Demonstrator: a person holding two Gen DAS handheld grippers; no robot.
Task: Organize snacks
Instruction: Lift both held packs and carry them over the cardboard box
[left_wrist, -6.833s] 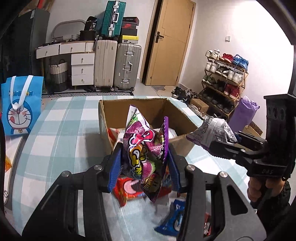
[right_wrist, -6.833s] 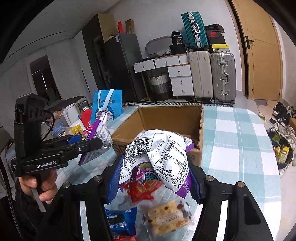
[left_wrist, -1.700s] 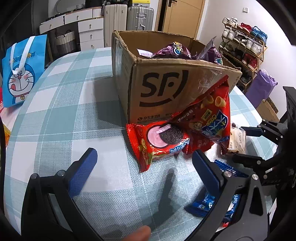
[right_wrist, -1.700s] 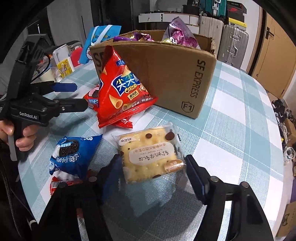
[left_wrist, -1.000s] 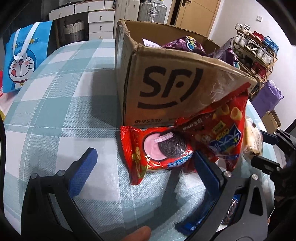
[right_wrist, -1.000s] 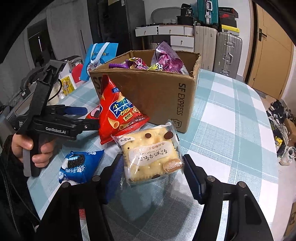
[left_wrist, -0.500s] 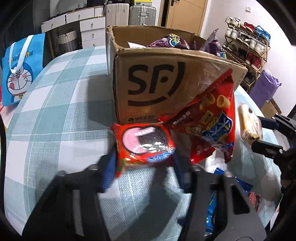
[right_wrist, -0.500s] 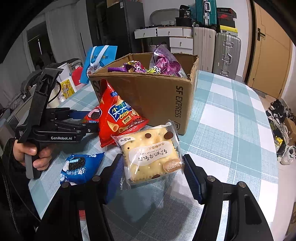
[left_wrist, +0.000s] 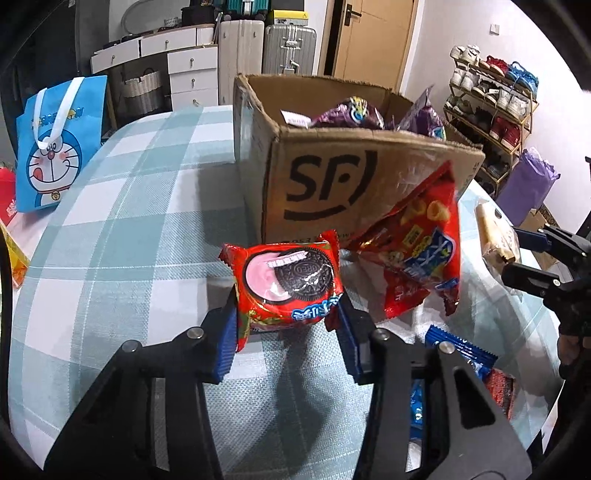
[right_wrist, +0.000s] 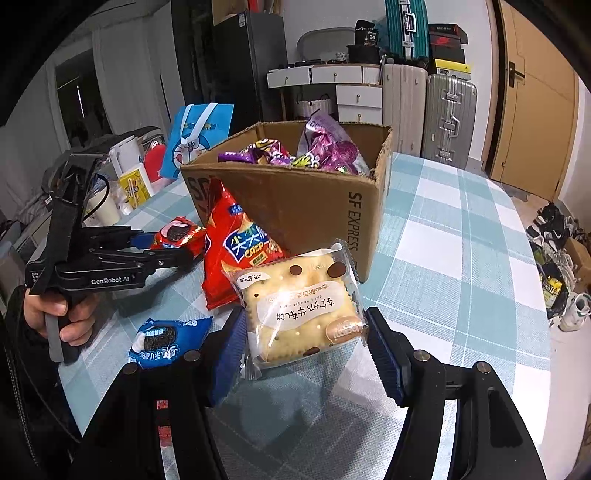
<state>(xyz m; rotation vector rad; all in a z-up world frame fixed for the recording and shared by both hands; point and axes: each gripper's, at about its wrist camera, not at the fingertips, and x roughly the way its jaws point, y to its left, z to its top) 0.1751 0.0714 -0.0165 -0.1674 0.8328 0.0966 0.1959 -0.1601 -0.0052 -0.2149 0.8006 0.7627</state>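
My left gripper (left_wrist: 286, 317) is shut on a red Oreo packet (left_wrist: 288, 282), held just above the checked tablecloth in front of the cardboard box (left_wrist: 332, 188). The same packet (right_wrist: 177, 234) shows in the right wrist view between that gripper's fingers. My right gripper (right_wrist: 304, 338) is shut on a clear-wrapped biscuit cake (right_wrist: 299, 302), lifted near the box's corner (right_wrist: 354, 229). Purple snack bags (right_wrist: 321, 147) fill the box. A red crisp bag (right_wrist: 236, 243) leans against the box front. A blue Oreo packet (right_wrist: 166, 341) lies on the cloth.
A blue cartoon gift bag (left_wrist: 51, 147) stands at the table's left. Cups and small packets (right_wrist: 129, 184) crowd the far left edge. A hand (right_wrist: 59, 314) grips the left tool. Suitcases (right_wrist: 447, 114) and a shoe rack (left_wrist: 495, 107) stand beyond the table.
The left gripper's jaws went from wide open to shut on the red Oreo packet and raised it a little off the cloth. The right gripper kept its hold on the biscuit cake and stayed put.
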